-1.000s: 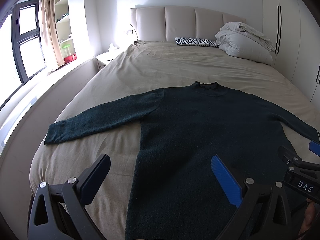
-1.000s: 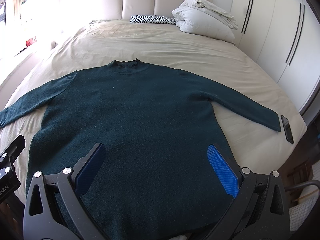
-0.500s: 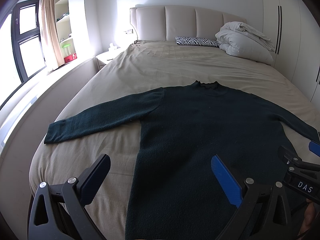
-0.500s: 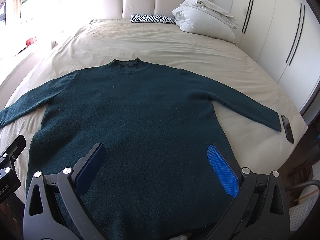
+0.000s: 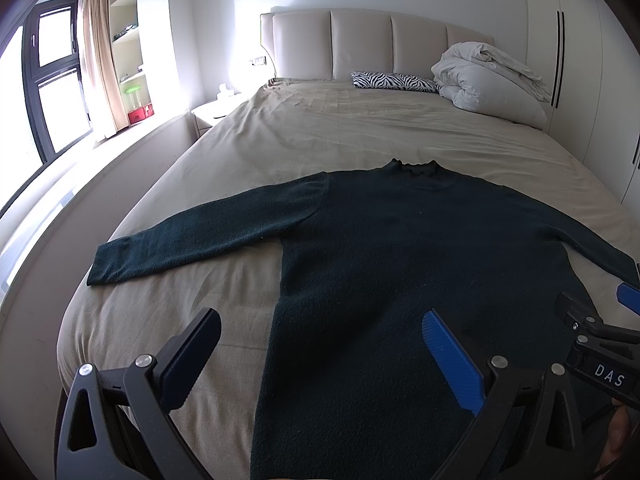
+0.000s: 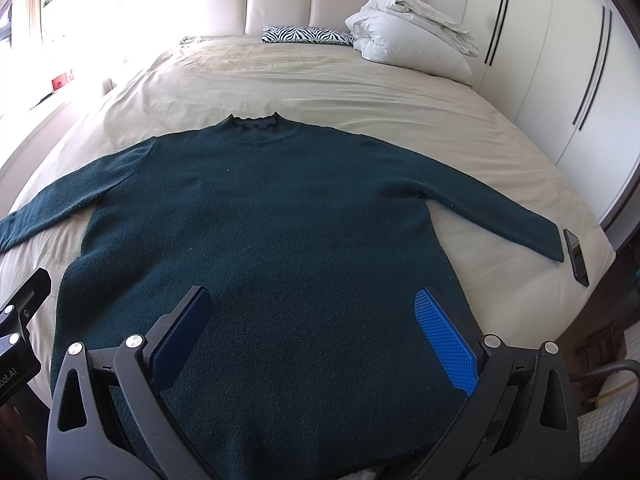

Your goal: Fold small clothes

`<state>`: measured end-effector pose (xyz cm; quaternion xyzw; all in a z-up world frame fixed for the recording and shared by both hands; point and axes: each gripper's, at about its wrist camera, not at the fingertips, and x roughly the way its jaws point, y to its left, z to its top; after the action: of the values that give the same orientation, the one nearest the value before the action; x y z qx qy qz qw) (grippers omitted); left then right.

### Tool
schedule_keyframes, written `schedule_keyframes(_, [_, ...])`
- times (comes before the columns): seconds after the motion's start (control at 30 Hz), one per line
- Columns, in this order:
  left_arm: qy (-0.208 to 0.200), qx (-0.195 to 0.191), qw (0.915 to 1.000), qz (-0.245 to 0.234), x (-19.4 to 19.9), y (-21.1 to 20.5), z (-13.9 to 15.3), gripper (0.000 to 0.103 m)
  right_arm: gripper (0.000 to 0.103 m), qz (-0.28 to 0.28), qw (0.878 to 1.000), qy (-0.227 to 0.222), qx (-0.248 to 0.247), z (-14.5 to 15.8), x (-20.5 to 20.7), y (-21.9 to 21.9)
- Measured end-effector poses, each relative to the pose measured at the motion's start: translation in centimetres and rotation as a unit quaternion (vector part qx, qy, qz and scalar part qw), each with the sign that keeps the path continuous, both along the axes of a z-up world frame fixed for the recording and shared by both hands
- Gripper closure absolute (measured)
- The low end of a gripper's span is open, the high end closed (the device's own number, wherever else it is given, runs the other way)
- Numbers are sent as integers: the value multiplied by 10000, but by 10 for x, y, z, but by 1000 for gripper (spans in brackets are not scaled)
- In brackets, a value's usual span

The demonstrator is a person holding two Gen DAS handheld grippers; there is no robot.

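A dark green sweater (image 6: 260,240) lies flat and face-up across the foot half of a bed (image 6: 320,76) covered in a beige sheet, its collar (image 6: 256,122) pointing toward the padded headboard (image 5: 360,40) and both sleeves spread out to the sides. The left gripper (image 5: 320,352) hovers above the sweater's left edge near the hem, jaws spread wide and holding nothing; one finger sits over bare sheet, the other over the knit. The right gripper (image 6: 312,332) hangs over the lower middle of the garment, likewise wide apart and empty (its blue pads (image 6: 444,340) show a diamond texture). The left sleeve (image 5: 200,236) reaches toward the window side of the mattress; the right sleeve's cuff (image 6: 544,240) ends just beside a dark phone (image 6: 576,251) lying near the bed's edge. At the head of the bed, a zebra-print pillow (image 6: 308,35) rests next to a bundled white duvet (image 6: 412,40). White wardrobe doors (image 6: 560,80) line the right wall.
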<state>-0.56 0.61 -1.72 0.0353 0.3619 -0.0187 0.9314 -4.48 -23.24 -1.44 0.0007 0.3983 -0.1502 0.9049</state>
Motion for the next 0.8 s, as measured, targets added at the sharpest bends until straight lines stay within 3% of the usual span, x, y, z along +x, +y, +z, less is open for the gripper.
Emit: schedule_keyframes(0.8, [221,-238,9994,102,10,12,-5,0,0,41,9998,201,-48,-2,9,-1])
